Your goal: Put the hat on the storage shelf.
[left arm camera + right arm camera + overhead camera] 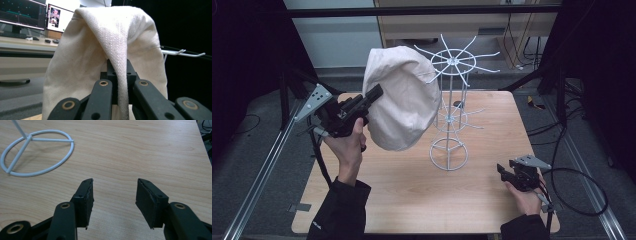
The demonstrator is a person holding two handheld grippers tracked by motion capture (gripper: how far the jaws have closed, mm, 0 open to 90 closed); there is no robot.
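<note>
The left claw (374, 95) is closed tight on a fold of a cream cloth bag (401, 97), held up above the bench (412, 200) by the person's left hand (348, 145); in the left gripper view the jaws pinch a twill band of the bag (110, 50) that runs down between them, and the rest of the cloth hangs wide behind. In the high view the bag sits at the left side of a white wire rack (451, 112), its upper right edge against the spokes at the rack's top, though whether it hooks on a spoke or merely touches cannot be told; a white hooked prong of the rack (183, 52) pokes out to the right of the bag in the left gripper view. The rack stands upright near the middle of the bench on a ring foot (37, 152). The right claw (114, 202) is open with nothing between its jaws; it rests low over the bench near the front right corner, in the right hand (526, 197), well apart from the bag and pointing toward the ring foot.
</note>
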